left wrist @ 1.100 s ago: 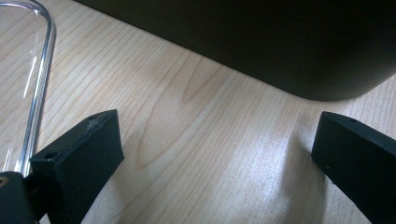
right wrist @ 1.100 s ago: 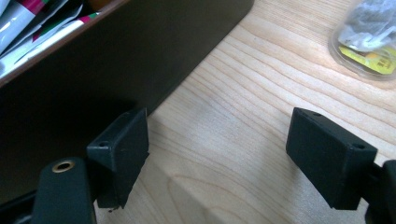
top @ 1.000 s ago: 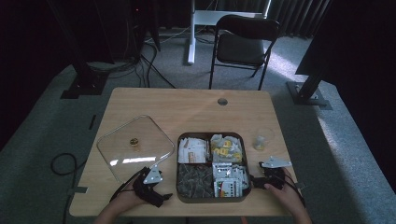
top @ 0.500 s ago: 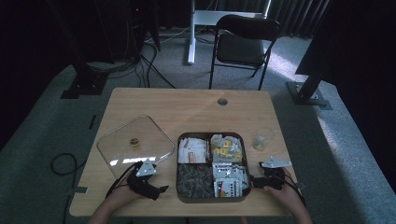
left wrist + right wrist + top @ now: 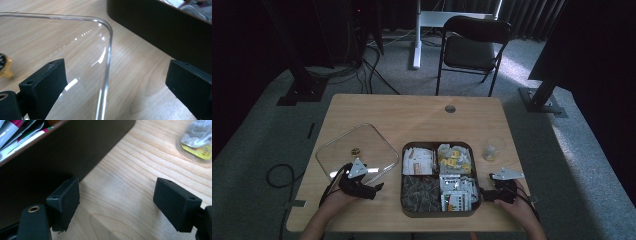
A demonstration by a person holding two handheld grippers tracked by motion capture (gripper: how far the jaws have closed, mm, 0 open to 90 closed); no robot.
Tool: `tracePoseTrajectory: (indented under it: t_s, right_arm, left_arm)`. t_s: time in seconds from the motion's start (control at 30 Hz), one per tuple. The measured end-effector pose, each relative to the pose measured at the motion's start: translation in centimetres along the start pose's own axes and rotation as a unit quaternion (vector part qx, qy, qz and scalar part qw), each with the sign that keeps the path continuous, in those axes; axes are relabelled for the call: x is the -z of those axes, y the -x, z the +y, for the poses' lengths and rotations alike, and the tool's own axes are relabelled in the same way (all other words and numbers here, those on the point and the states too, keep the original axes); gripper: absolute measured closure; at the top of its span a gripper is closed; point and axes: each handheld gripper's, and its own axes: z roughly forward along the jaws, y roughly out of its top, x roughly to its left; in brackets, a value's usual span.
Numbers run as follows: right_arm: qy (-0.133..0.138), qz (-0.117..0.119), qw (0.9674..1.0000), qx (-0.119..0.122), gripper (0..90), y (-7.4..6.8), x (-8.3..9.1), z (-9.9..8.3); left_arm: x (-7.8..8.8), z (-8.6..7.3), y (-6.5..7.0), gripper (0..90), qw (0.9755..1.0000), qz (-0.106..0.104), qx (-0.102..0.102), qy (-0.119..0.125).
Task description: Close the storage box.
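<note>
Lying flat on the light wooden table (image 5: 377, 107), the clear square lid with rounded corners (image 5: 357, 152) is kept to the left of the dark brown four-compartment tray (image 5: 437, 212), apparently so that the tray is left open and its contents can be reached. A small gold knob (image 5: 355, 150) is seen at the lid's middle. The left gripper (image 5: 373, 189) is held low at the lid's near right corner with its jaws spread wide; in the left gripper view the lid's rounded edge (image 5: 109, 42) runs between them, one jaw over the clear plate and the other beyond it toward the tray wall (image 5: 160, 30), and nothing is pinched. This placement suggests that the edge is being lined up for a grasp. The right gripper (image 5: 484, 195) is rested just beside the tray's near right corner, its jaws also spread and empty, one close to the tray wall (image 5: 75, 150), probably to steady the tray. A small clear cup (image 5: 492, 150) is set apart on the right, out of the way.
</note>
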Motion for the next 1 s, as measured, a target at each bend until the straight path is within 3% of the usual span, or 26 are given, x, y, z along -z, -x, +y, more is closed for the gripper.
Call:
tracePoseTrajectory:
  t_s: [0.37,0.67,1.0]
  right_arm:
    - [0.000,0.000,1.0000,0.000,20.4,0.0,0.0,0.0]
    - [0.000,0.000,1.0000,0.000,20.4,0.0,0.0,0.0]
    - [0.000,0.000,1.0000,0.000,20.4,0.0,0.0,0.0]
  left_arm:
    - [0.6,0.1,-2.0,3.6,0.9985,0.044,0.025,0.018]
    - [0.4,0.2,-3.4,3.6,0.9966,0.068,0.039,0.022]
    - [-0.3,0.3,-4.9,4.5,0.9920,0.103,0.067,0.029]
